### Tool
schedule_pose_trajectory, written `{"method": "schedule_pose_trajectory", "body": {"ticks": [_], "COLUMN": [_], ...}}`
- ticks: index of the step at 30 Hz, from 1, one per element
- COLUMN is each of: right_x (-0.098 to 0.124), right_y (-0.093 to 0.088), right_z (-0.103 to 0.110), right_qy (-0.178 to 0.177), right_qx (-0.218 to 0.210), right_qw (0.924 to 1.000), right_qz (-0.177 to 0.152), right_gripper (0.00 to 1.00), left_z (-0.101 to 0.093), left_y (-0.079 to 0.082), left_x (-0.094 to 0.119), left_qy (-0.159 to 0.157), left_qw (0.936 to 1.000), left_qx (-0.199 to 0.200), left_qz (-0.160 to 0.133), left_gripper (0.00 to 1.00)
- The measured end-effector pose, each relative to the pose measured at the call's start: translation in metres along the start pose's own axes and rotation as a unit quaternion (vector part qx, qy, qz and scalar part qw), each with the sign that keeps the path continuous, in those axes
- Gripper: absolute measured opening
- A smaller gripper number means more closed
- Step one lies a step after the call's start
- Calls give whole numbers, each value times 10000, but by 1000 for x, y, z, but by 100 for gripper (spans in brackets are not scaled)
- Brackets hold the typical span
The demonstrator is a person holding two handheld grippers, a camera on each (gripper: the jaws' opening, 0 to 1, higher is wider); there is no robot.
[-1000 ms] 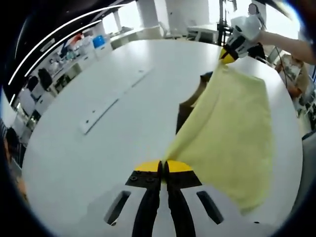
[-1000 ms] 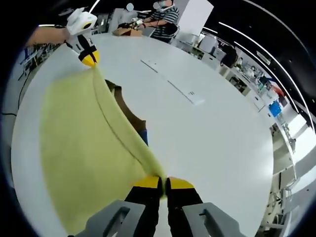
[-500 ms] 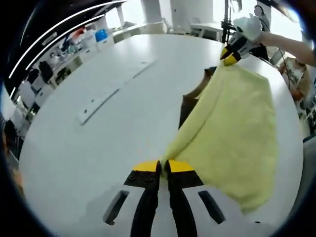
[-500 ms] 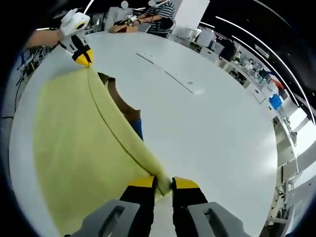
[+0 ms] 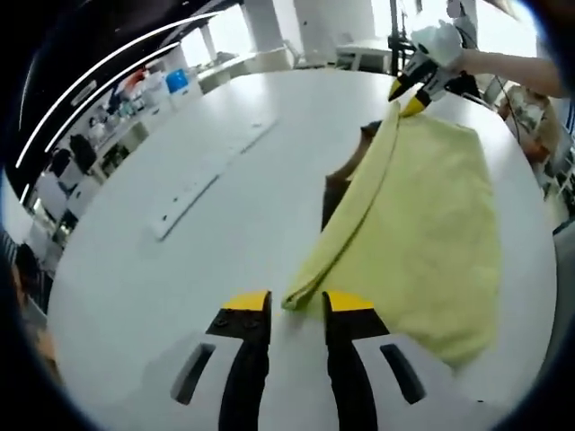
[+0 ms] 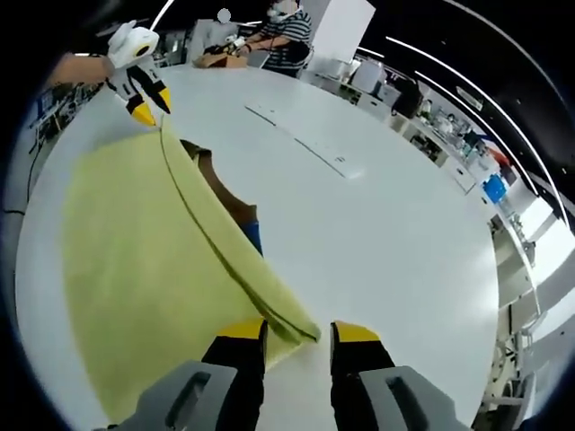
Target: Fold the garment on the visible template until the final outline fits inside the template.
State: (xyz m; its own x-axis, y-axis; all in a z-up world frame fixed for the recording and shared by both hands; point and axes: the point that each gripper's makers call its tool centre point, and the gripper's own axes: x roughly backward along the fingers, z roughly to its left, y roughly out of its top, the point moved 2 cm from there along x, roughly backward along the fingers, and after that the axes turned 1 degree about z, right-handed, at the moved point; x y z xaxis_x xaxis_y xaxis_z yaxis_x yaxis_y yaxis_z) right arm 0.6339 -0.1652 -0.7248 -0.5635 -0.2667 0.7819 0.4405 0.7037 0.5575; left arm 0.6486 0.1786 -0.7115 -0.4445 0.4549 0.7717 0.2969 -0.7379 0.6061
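Yellow garment (image 5: 422, 224) corner, between open left tool (image 5: 297, 303) tips

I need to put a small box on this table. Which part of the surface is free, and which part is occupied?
The white table is bare between the yellow garment's folded edge and the long white strip, and again beyond that strip toward the far rim. It is crowded where the garment lies, with a dark template peeking out beside it, and both open hand-held grippers, left and right, at its corners.
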Motion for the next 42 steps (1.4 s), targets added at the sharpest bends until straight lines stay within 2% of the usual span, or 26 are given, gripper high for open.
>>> {"method": "schedule_pose_trajectory", "body": {"ticks": [4,7,10,15,18,20,21,22,23,25,28,30,31,32,33,34,36,38,42], "right_x": [-1,-5,-6,-3,0,0,-1,-2,-3,-6,-10,-12,-13,-13,-13,-13,-12,-11,-5], "right_y": [-1,-4,-6,-4,1,2,1,1,0,1,1,1,1,1,-1,-2,-5,-7,-3], "right_z": [1,-2,-4,-10,-14,-16,-17,-18,-20,-22,-24,-25,-25,-24,-25,-25,-24,-23,-20], "right_qy": [-42,-170,-233,-319,-399,-353,-308,-313,-322,-330,-401,-425,-433,-406,-430,-460,-550,-539,-432], "right_qx": [122,227,85,-60,-576,-1389,-1652,-1768,-2106,-2358,-2393,-2564,-2797,-2897,-2948,-2889,-2722,-2727,-2840], "right_qw": [9999,9996,9997,9994,9970,9887,9847,9825,9756,9695,9686,9639,9572,9544,9529,9548,9597,9598,9566], "right_qz": [-32,-8,-32,-107,-319,-428,-457,-493,-533,-586,-539,-576,-607,-597,-567,-533,-439,-397,-487], "right_gripper": [18,10,5,0,0,0,0,0,0,0,0,0,0,0,0,2,4,7,24], "left_z": [1,3,3,6,6,8,11,12,13,16,20,23,23,19,19,21,20,21,23], "left_y": [-7,-10,-10,-8,-4,-6,-7,-7,-6,-4,-4,-7,-10,-9,-9,-13,-14,-14,-8], "left_x": [-5,-9,-11,-8,-5,-4,-4,-4,-4,-5,-8,-10,-11,-14,-15,-16,-17,-15,-9], "left_qy": [136,266,302,348,290,267,308,332,374,449,517,585,596,484,471,600,699,750,794], "left_qw": [9993,9988,9987,9994,9980,9947,9922,9913,9881,9815,9672,9494,9386,9296,9293,9345,9384,9410,9471], "left_qx": [-328,-362,-380,-35,457,919,1147,1208,1430,1785,2420,3023,3351,3598,3606,3465,3351,3267,3041], "left_qz": [153,219,133,-58,-321,-371,-384,-394,-431,-528,-572,-616,-561,-629,-640,-546,-466,-473,-646], "left_gripper": [20,11,4,3,2,1,1,1,1,1,1,1,1,1,1,2,5,9,23]}}
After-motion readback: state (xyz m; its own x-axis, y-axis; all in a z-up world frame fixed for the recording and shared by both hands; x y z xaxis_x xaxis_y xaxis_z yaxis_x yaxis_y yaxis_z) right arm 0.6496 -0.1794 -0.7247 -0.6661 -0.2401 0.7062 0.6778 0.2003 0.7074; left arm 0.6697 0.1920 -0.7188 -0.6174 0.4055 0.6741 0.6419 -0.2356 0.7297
